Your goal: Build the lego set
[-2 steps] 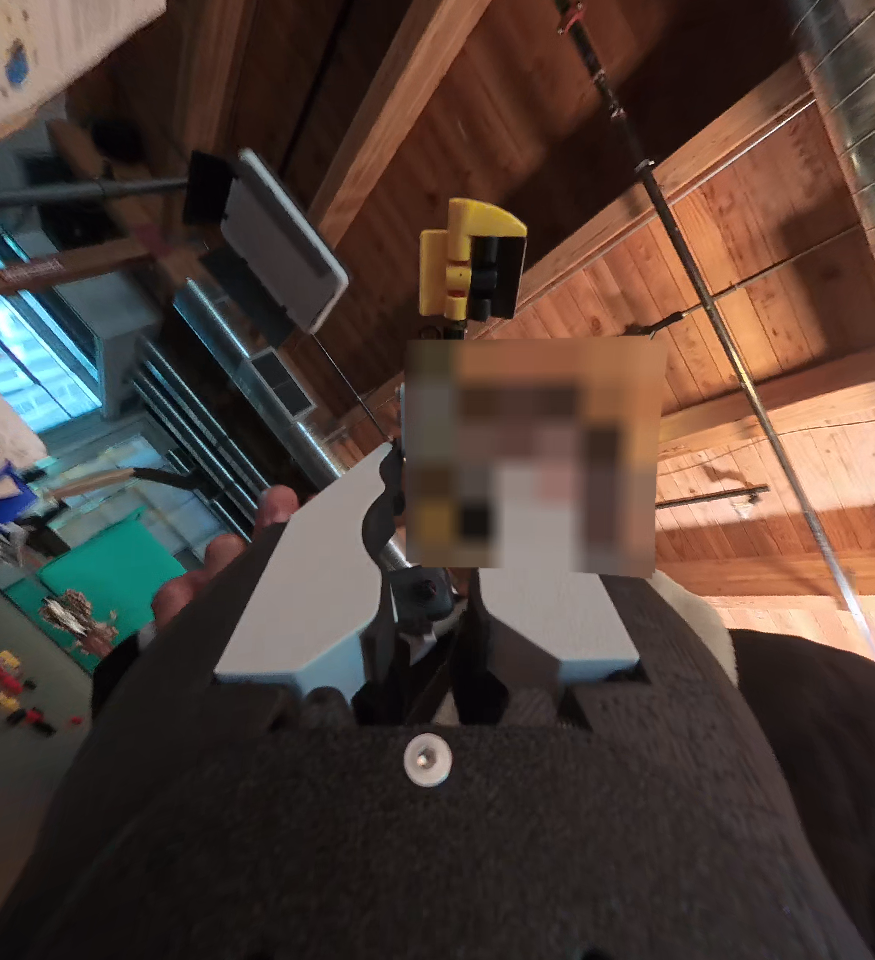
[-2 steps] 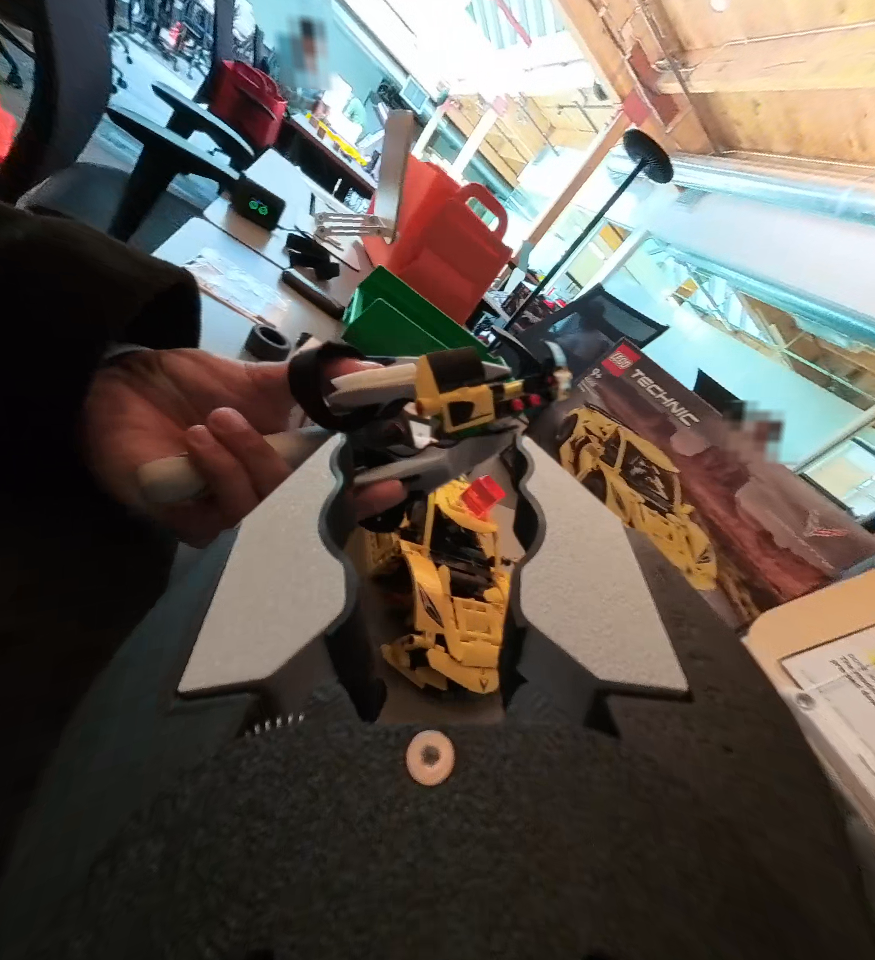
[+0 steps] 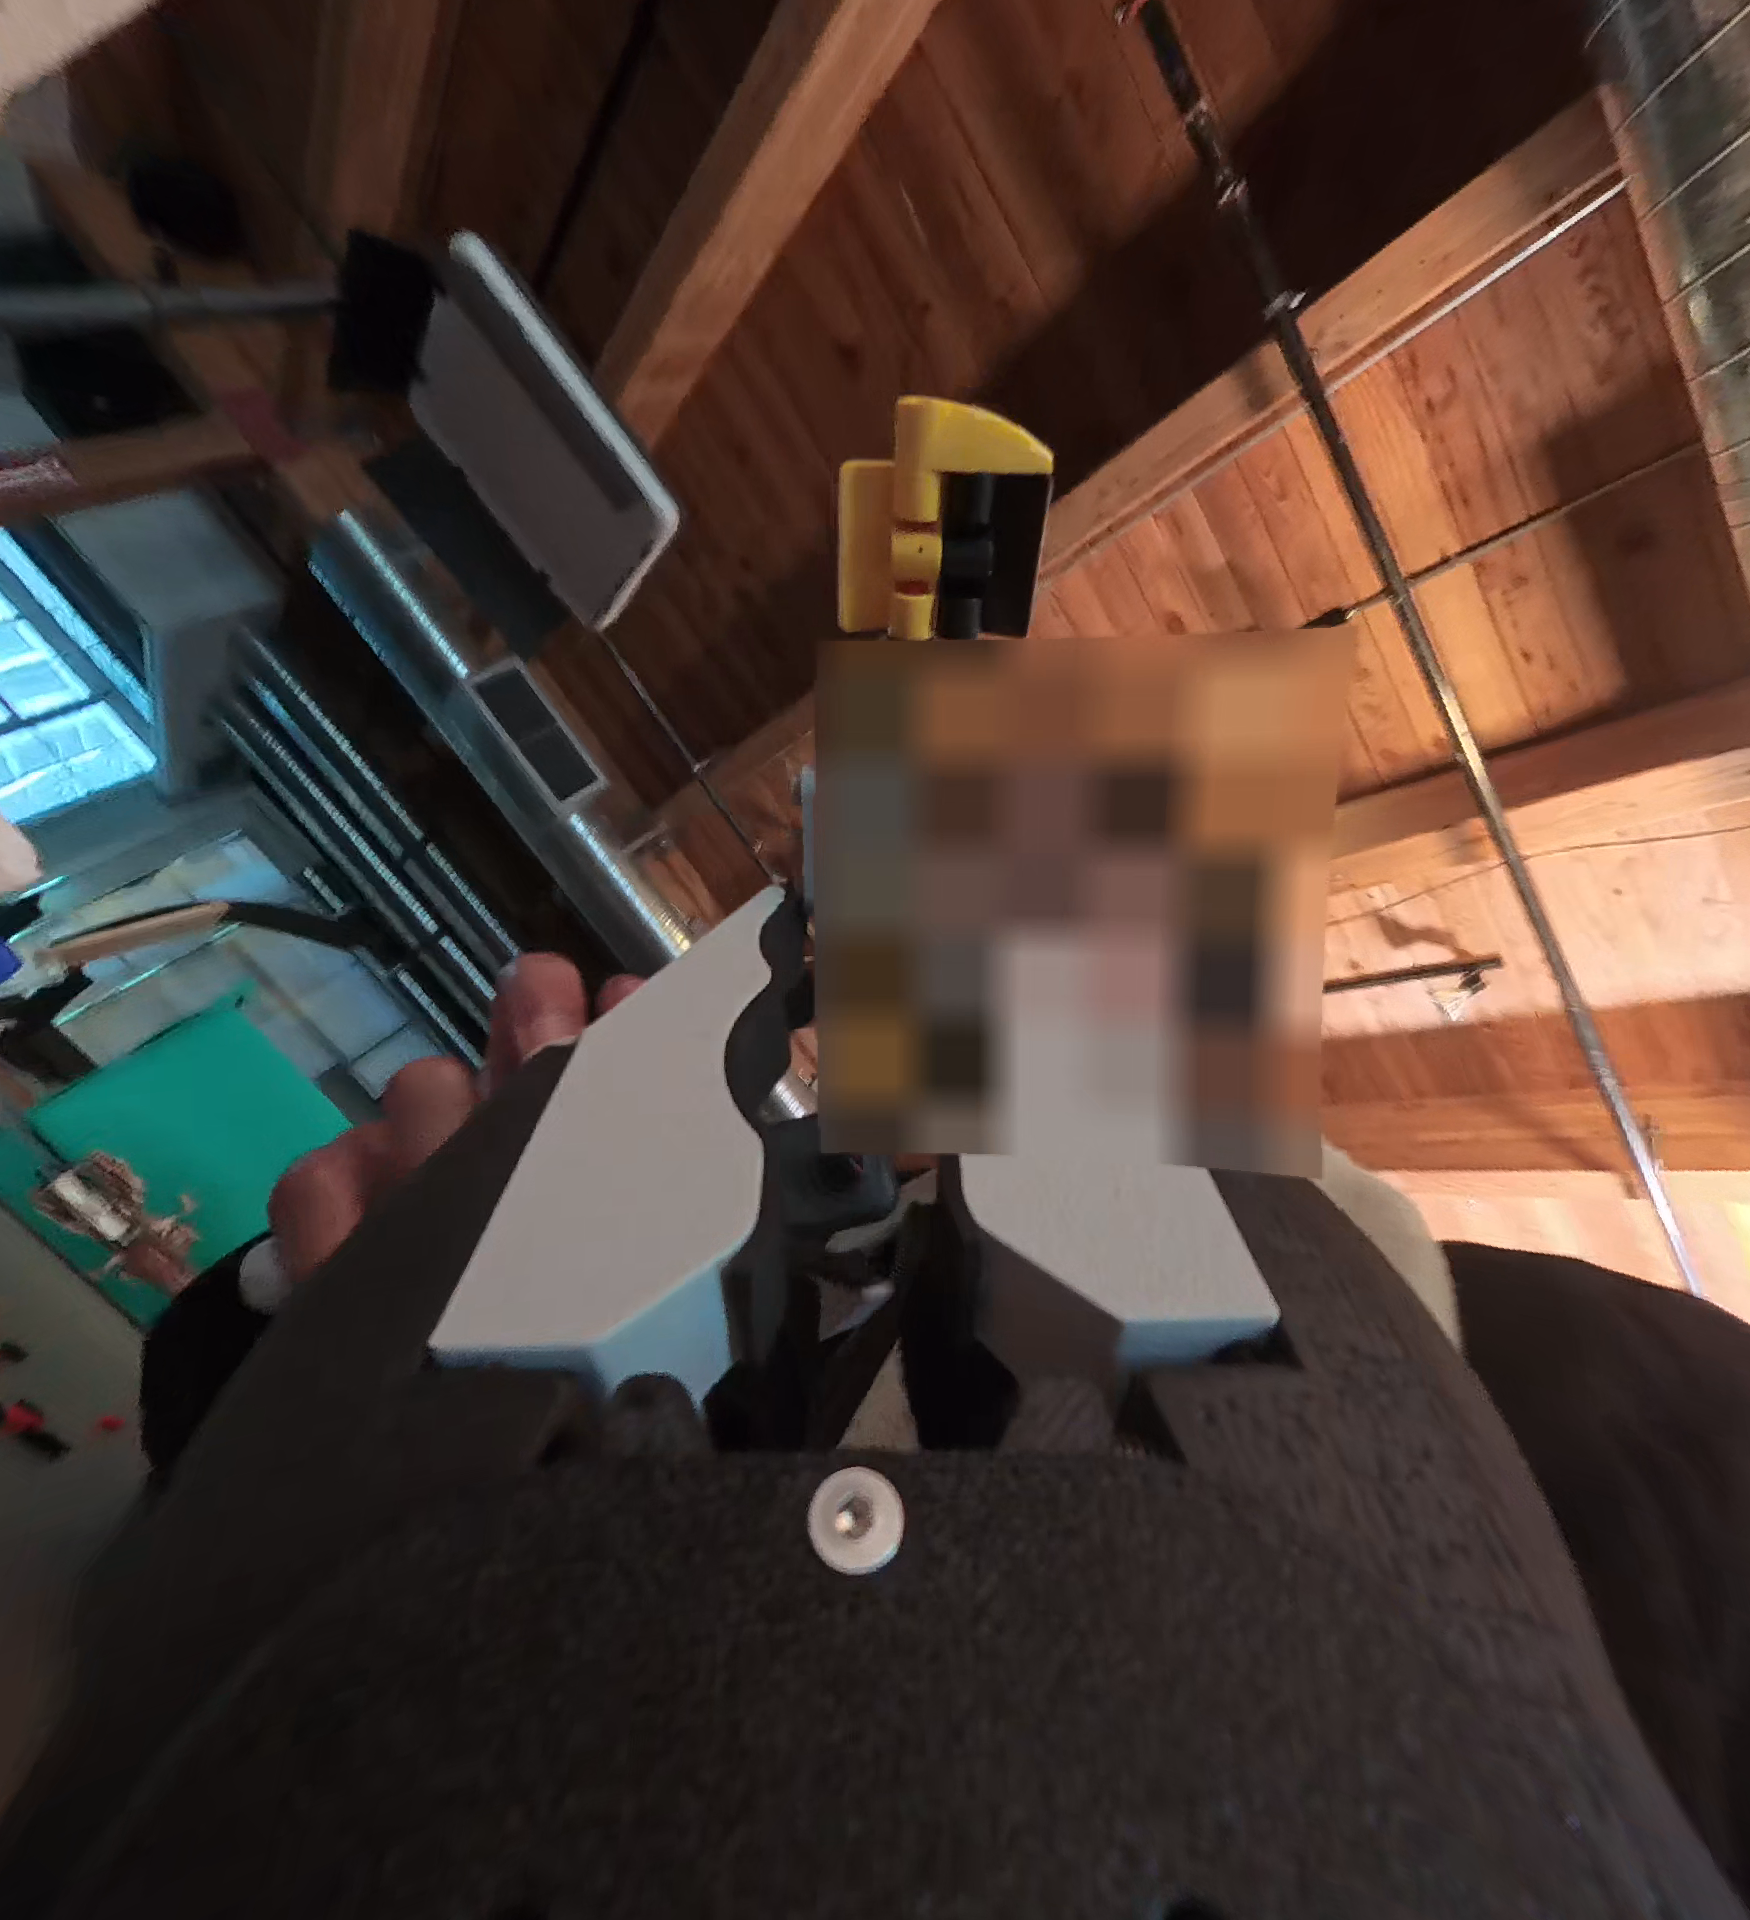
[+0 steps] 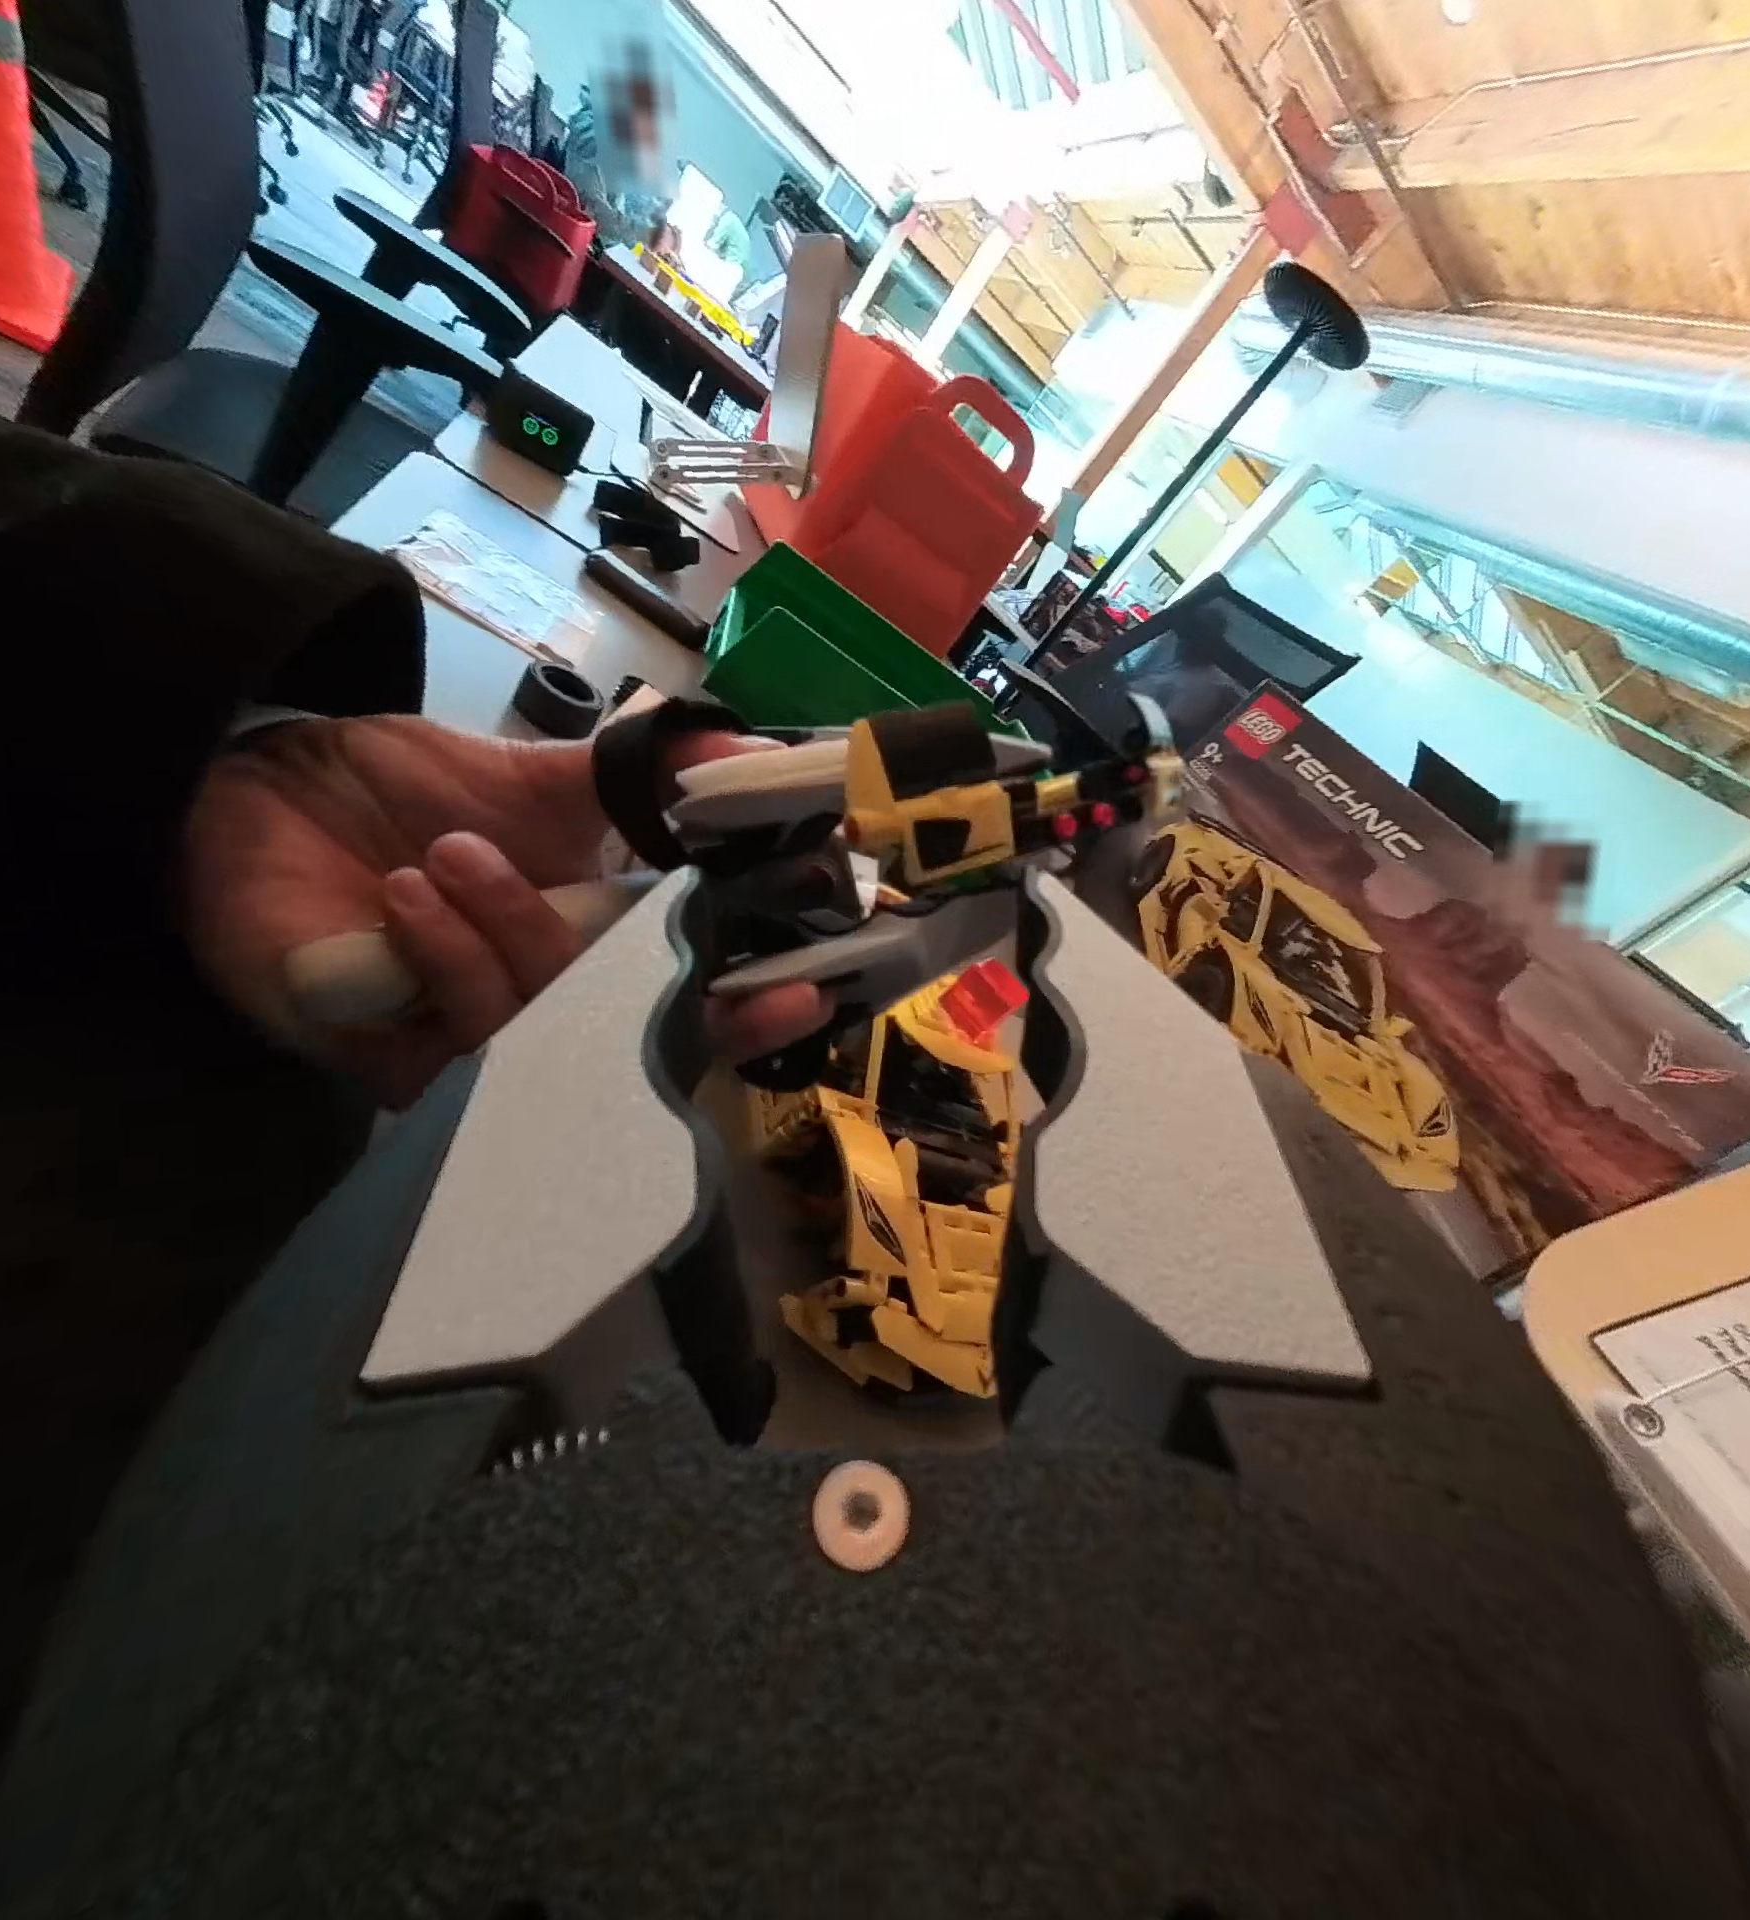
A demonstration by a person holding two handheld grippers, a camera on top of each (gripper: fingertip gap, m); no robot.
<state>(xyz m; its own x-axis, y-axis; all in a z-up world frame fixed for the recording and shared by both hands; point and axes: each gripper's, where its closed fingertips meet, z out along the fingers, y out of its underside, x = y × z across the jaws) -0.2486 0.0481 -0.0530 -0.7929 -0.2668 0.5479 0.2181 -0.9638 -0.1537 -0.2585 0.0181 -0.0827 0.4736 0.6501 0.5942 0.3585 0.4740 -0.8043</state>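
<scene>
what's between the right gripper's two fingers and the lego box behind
In the right wrist view, the yellow lego car sits between the fingers, and the other gripper holding a yellow-black sub-assembly hangs before the lego box.

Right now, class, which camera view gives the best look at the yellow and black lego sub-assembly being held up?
The right wrist view: the sub-assembly appears side-on, whole, gripped by the left gripper, above the yellow car. The left wrist view shows only its top end against the ceiling; a blurred patch covers the rest.
</scene>
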